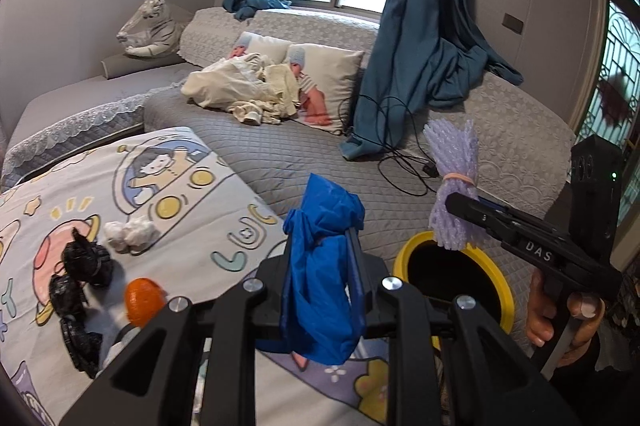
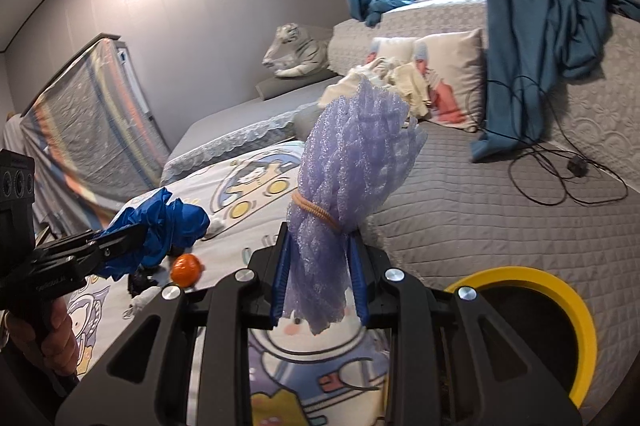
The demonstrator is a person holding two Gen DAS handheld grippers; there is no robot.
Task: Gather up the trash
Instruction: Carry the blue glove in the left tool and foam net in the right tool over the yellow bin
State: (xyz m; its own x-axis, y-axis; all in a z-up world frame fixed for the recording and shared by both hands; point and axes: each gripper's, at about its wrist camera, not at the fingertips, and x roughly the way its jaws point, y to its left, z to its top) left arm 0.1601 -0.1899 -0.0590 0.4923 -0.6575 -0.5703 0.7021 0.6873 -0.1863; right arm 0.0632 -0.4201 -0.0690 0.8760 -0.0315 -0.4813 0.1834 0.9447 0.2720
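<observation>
Left gripper (image 1: 322, 266) is clamped on a crumpled blue plastic bag (image 1: 324, 262), fingers pressed in on both sides, bag bulging above and hanging below the pads; in the right wrist view the same bag (image 2: 160, 230) shows at the left, held above the cartoon-print blanket (image 1: 176, 209). Right gripper (image 2: 318, 266) is closed around the lower part of a bundle of purple foam netting (image 2: 352, 161), tied with a pale orange rubber band (image 2: 316, 211) just above the fingertips; the bundle stands roughly upright, flaring out at the top. From the left wrist view that bundle (image 1: 456, 181) hangs above the far rim of the yellow-rimmed trash bin (image 1: 404, 262), bin mouth open and dark inside. Bin (image 2: 576, 310) sits at the blanket's edge against the grey quilted sofa cover (image 2: 460, 193), down and to the right of the right gripper. Still on the blanket: two crumpled white tissue wads (image 1: 130, 232), a string of black crumpled bags (image 1: 78, 286) and an orange mandarin (image 1: 144, 300) just right of them. Background: black cable (image 1: 396, 153) on the sofa, blue curtains (image 1: 420, 37), white tiger plush (image 1: 150, 27), baby-print pillows (image 1: 324, 73) with cream cloth (image 1: 240, 85) piled in front.
</observation>
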